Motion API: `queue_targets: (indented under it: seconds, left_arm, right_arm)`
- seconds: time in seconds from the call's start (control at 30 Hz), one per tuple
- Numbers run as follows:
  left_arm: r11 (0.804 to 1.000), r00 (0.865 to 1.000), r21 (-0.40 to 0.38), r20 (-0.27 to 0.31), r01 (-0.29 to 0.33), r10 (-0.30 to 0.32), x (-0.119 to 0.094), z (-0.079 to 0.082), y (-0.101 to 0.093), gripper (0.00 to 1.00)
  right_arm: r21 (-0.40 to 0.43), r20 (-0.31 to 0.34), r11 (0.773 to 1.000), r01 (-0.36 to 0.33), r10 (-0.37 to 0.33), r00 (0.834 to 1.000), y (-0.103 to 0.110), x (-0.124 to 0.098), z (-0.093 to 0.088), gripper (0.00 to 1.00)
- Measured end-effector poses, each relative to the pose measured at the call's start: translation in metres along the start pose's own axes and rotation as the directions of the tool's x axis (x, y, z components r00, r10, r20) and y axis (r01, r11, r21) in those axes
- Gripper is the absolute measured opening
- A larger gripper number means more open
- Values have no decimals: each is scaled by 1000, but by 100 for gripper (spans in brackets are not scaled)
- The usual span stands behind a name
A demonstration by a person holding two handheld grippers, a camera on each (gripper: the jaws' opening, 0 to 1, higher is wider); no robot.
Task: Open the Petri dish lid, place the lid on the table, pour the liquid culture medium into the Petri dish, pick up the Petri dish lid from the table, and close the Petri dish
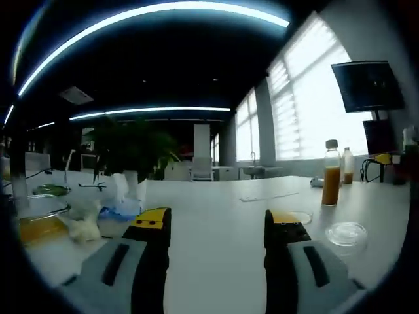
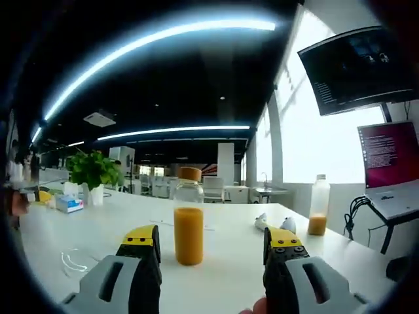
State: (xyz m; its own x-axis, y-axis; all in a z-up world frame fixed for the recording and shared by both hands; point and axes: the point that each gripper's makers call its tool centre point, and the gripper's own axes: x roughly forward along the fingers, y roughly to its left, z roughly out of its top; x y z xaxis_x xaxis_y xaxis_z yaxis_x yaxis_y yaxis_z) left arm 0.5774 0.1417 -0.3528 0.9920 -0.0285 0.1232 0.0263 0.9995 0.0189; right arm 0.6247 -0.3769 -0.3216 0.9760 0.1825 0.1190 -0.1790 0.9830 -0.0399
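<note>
The left gripper (image 1: pixel 216 226) hung released over the white table (image 1: pixel 222 261). To its right lay a clear, shallow plastic Petri dish (image 1: pixel 346 232), probably light and slippery, best pinched at its rim. The right gripper (image 2: pixel 213 243), also released, faced a clear glass bottle of orange liquid (image 2: pixel 188 222), likely heavy and smooth.

Plant (image 2: pixel 93 169), laptop (image 2: pixel 393 163), monitor (image 2: pixel 353 65).

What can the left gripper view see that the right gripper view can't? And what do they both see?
Left gripper view: a round clear Petri dish lying flat on the table. Right gripper view: a laptop with a red screen. Both: the white table, the bottle of orange liquid, a leafy plant, a wall monitor, and open jaws on the left gripper and right gripper.
</note>
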Motion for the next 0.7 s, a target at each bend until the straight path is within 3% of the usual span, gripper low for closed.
queue_targets:
  seconds: [0.57,0.7]
  left_arm:
    - [1000,1000,9,2,5,-5,0,3,-5,49]
    - [1000,1000,13,1,15,-15,-1,4,-10,49]
  right_arm:
    - [19,-10,999,40,-40,999,-7,-9,4,57]
    - [26,-12,998,50,-50,999,-10,-10,12,56]
